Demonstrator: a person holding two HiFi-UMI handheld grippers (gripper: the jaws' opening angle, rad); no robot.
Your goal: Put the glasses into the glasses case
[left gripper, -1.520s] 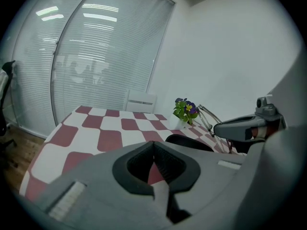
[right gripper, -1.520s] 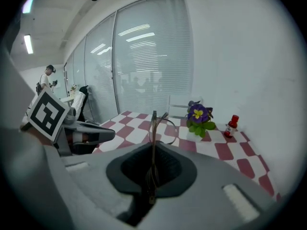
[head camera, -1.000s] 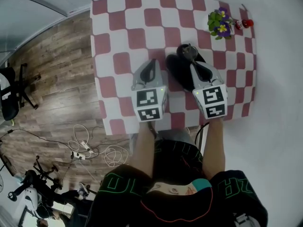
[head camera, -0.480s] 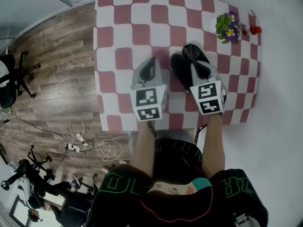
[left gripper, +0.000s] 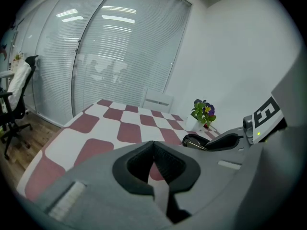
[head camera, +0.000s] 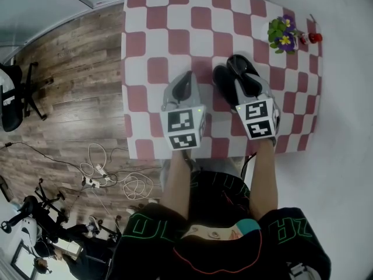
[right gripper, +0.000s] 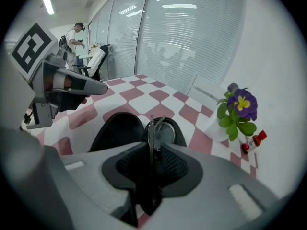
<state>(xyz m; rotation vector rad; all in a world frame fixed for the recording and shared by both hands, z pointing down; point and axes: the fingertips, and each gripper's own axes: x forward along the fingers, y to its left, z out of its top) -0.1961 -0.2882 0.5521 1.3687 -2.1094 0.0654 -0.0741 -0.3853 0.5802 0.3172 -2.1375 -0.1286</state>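
The black glasses case (head camera: 224,77) lies open on the checked table (head camera: 151,45); the right gripper view shows its two halves (right gripper: 117,128) just beyond the jaws. My right gripper (head camera: 243,81) points steeply down over it. The folded glasses (right gripper: 162,128) stand on edge between its pads, lenses over the case's far half. The jaws are opening, and the pads still look pressed on the frame. Left of the case my left gripper (head camera: 185,81) hovers shut, with nothing between its fingers (left gripper: 165,162).
A pot of purple and yellow flowers (head camera: 281,35) and a small red bottle (head camera: 315,37) stand at the table's far right corner. Wooden floor with cables (head camera: 111,179) lies left of the table. A person (right gripper: 74,37) stands far off in the room.
The head view has drifted, so the table sits a little further right in the picture. Both grippers stay about where they were, the right one over the case.
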